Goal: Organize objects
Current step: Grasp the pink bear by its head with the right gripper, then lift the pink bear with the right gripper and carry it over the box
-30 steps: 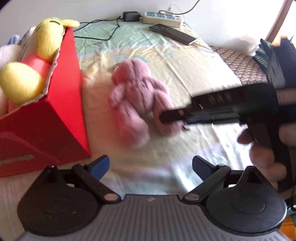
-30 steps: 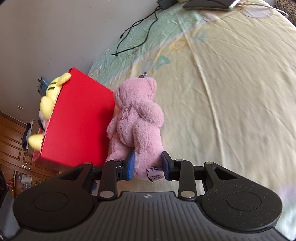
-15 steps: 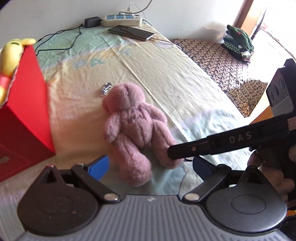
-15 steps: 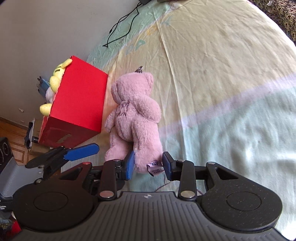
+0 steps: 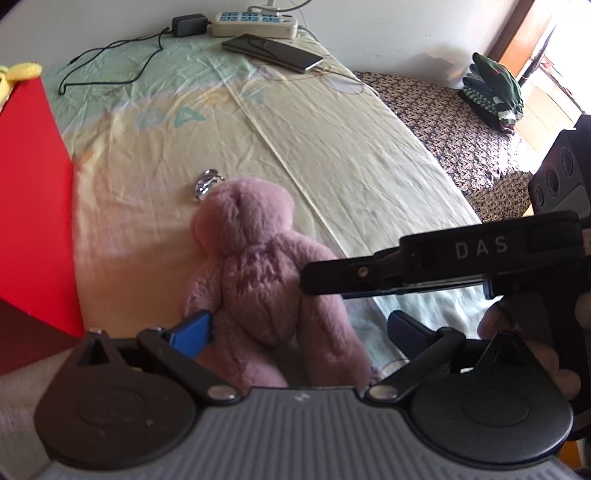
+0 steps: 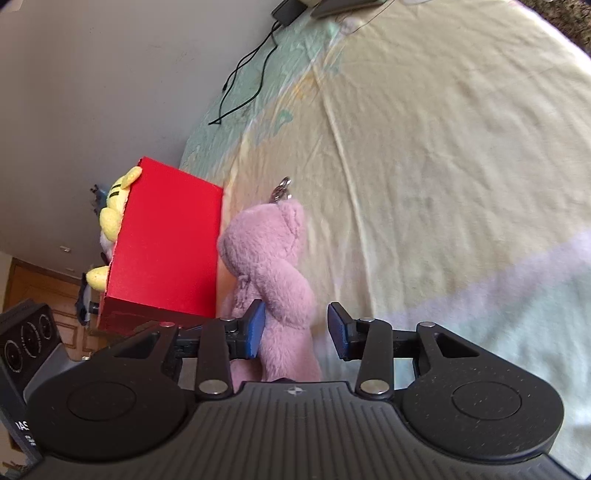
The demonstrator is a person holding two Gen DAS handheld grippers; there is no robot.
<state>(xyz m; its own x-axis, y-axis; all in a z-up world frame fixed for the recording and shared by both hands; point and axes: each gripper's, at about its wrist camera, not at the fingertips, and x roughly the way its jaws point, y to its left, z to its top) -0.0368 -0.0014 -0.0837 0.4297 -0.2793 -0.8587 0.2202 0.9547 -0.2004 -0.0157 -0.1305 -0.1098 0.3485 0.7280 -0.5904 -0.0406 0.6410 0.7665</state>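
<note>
Since a second ago: moved in closer over the pink plush bear (image 5: 266, 288), left tongs (image 5: 299, 332) now straddling its lower body; right tongs (image 6: 295, 328) spread wider than before, no longer pinching the leg. Left tongs spread wide, blue pad (image 5: 192, 332) against the bear's near left side, the other pad clear of it on the right. Right tongs open too, left pad touching the bear's body, right pad apart from it. In the left wrist view, right tongs reaching in from the right across the bear's right side, held by a hand (image 5: 532, 347) partly hidden behind them. Bear lying face down on the bed sheet (image 5: 351, 155), head pointing far, a metal clasp (image 5: 206, 183) just beyond its head. To the left, a red box (image 6: 162, 251) standing on the bed, just beside the bear, with a yellow plush toy (image 6: 114, 218) poking out over its far side. Farther off near the wall: black cable (image 5: 110, 59), charger brick (image 5: 188, 25), white power strip (image 5: 255, 23) and a dark phone (image 5: 273, 51). Far right, patterned mat (image 5: 461, 122) with folded green cloth (image 5: 495, 88) on it.
</note>
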